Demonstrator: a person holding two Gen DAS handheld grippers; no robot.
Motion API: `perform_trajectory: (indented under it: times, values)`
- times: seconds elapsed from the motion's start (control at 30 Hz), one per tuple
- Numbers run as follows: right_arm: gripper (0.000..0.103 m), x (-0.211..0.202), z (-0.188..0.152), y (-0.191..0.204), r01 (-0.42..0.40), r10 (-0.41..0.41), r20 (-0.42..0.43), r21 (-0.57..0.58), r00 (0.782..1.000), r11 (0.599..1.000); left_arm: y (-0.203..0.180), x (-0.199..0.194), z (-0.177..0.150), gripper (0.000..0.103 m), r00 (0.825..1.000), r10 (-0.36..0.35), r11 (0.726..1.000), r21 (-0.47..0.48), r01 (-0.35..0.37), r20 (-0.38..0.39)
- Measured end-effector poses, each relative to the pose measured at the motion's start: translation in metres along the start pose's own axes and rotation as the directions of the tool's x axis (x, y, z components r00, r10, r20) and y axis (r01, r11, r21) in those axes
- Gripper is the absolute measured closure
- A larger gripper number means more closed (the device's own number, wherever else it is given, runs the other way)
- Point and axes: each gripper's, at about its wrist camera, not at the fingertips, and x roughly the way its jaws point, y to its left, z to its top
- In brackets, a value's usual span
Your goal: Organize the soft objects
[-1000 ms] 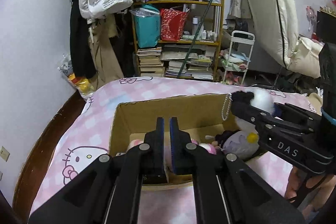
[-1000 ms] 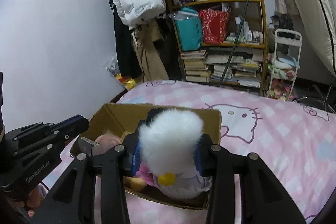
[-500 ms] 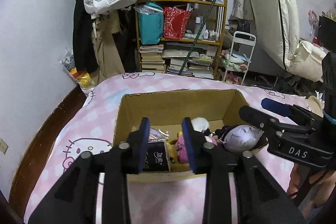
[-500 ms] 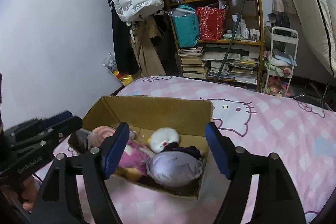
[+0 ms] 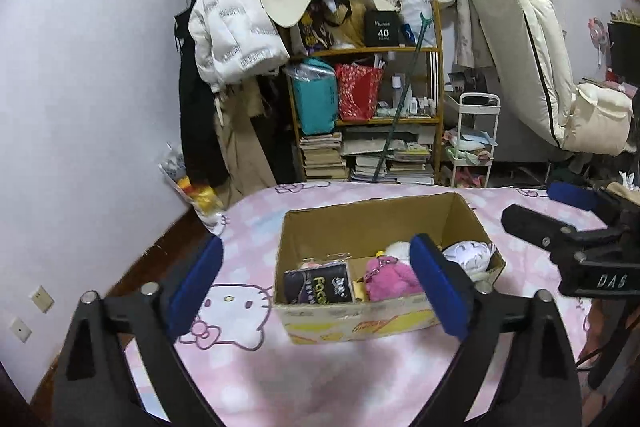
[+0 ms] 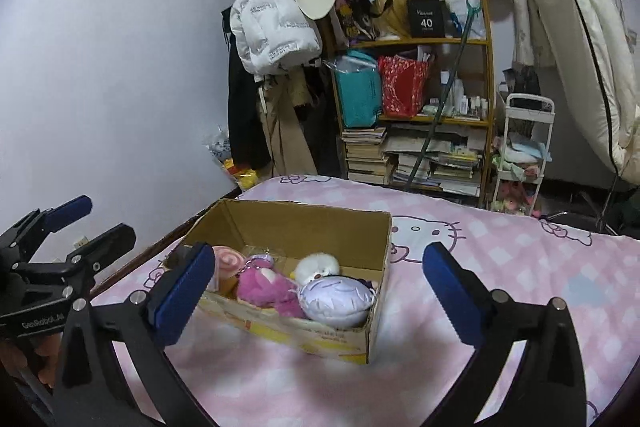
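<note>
An open cardboard box [image 5: 372, 223] [image 6: 312, 223] sits on the pink Hello Kitty bedspread [image 5: 320, 379]. Inside lie a pink plush [image 5: 390, 279] [image 6: 266, 287], a lilac and white plush [image 6: 336, 299] [image 5: 466, 254], a white fluffy toy [image 6: 318, 265], a pink swirl toy [image 6: 226, 261] and a dark packet [image 5: 320, 283]. My left gripper [image 5: 316, 285] is open and empty, held back from the box's near side. My right gripper [image 6: 316, 287] is open and empty, also back from the box; it shows at the right of the left wrist view [image 5: 560, 223].
Beyond the bed stand a cluttered wooden shelf [image 5: 368, 115] with books and bags, hanging coats [image 5: 228, 35], a white trolley [image 5: 476, 143] and a cream mattress [image 5: 532, 47] leaning on the wall. The bed's left edge drops to a wooden floor [image 5: 168, 247].
My right gripper has opened and let the lilac and white plush into the box. Both grippers have opened wide and drawn back and up from the box.
</note>
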Motion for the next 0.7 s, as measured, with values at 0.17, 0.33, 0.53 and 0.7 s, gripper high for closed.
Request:
perform_trajectory:
  times: [0.17, 0.33, 0.53, 0.7]
  values:
    - [0.000, -0.024, -0.006, 0.004, 0.012, -0.012, 0.023, -0.027, 1.000, 1.000, 0.008, -0.019, -0.009, 0.006, 1.000, 0.021, 0.999, -0.026, -0.021, -0.010]
    - [0.000, -0.046, -0.005, 0.009, 0.024, -0.021, 0.057, -0.040, 0.998, 0.999, 0.013, -0.037, -0.012, 0.003, 0.998, 0.053, 0.997, -0.049, -0.052, 0.015]
    - [0.000, -0.066, -0.009, 0.009, 0.042, -0.036, 0.097, -0.059, 0.995, 0.997, 0.016, -0.051, -0.018, 0.001, 0.996, 0.074, 0.996, -0.063, -0.071, 0.054]
    - [0.000, -0.073, -0.018, 0.003, 0.047, -0.042, 0.114, -0.044, 0.993, 0.998, 0.017, -0.057, -0.026, 0.001, 0.997, 0.065, 0.996, -0.068, -0.063, 0.030]
